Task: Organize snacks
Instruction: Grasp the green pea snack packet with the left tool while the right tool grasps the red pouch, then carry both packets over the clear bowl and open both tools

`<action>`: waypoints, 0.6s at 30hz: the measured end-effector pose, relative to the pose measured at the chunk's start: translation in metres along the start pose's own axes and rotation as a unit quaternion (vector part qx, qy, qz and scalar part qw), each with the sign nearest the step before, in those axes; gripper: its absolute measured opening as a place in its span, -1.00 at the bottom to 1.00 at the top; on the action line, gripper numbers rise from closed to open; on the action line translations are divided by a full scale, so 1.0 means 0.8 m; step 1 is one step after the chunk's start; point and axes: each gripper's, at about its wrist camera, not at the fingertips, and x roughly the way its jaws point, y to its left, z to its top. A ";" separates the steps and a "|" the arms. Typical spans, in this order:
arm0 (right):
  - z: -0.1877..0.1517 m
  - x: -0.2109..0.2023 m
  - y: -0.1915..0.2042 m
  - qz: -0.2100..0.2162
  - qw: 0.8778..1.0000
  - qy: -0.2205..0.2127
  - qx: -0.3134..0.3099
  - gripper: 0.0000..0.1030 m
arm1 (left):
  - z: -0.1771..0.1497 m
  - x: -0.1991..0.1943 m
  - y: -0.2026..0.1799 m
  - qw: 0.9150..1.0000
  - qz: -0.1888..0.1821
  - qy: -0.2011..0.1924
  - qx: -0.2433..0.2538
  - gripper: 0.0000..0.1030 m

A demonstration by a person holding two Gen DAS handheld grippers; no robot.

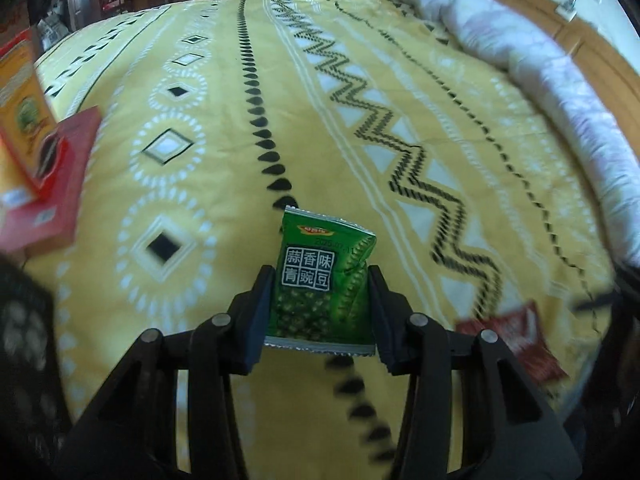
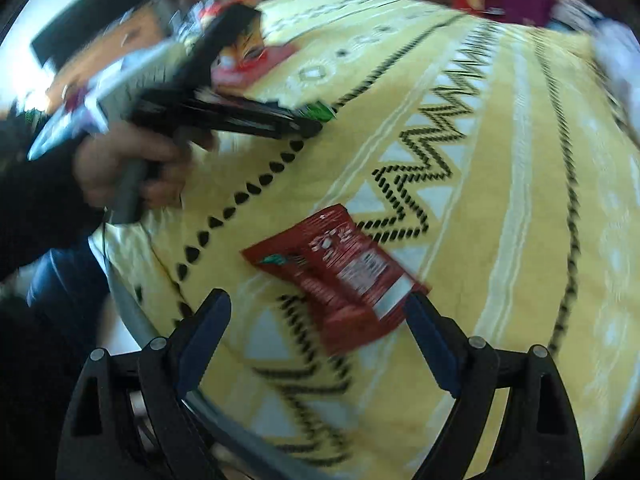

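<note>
Left gripper [image 1: 322,312] clamped on green pea snack packet [image 1: 322,280], one finger pad on each long side, packet creased and bulging near its top right corner. Fingers [image 1: 256,320] narrowed to packet width. Packet stood nearly upright between pads, printed front toward the camera, bottom crimped seal level with the finger bases, top edge over the yellow patterned bedspread [image 1: 224,128]. Whether packet was still touching the cover: could not tell.

Right gripper [image 2: 316,308] spread wide, nothing gripped. Red snack packet [image 2: 340,276] lay flat on bedspread [image 2: 500,184], back label up, skewed, partly between the open fingers. Right-side fingertip [image 2: 420,312] at or just over the packet's lower right corner; contact not certain through blur. Left-side finger clear of packet.

Seen from right wrist view: hand [image 2: 132,172] in dark sleeve around the left gripper's handle, gripper tip [image 2: 308,126] low on the cover, sliver of green packet [image 2: 318,113] showing there.

Orange box [image 1: 22,120] leaning on red box [image 1: 56,184] at the bed's left edge. White quilt [image 1: 540,56] bunched along the far right side.
</note>
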 end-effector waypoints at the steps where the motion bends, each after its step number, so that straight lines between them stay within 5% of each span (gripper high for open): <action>1: 0.008 0.004 -0.005 0.009 1.000 0.010 -0.013 0.76 | -0.005 -0.008 0.003 1.000 -0.007 0.001 -0.004 -0.12; 3: 0.024 0.023 -0.015 0.058 0.995 0.060 -0.047 0.76 | -0.011 -0.019 0.007 1.000 -0.010 0.003 -0.006 -0.12; 10: 0.050 0.091 -0.041 0.111 0.977 0.161 -0.087 0.76 | -0.014 -0.041 0.011 0.999 -0.034 0.004 -0.024 -0.11; 15: 0.040 0.116 -0.034 0.089 0.980 0.155 -0.090 0.79 | -0.017 -0.043 0.006 0.999 -0.029 0.004 -0.018 -0.11; 18: 0.030 0.103 -0.035 0.058 0.990 0.111 -0.064 0.54 | -0.019 -0.047 0.004 0.999 -0.025 -0.002 -0.020 -0.11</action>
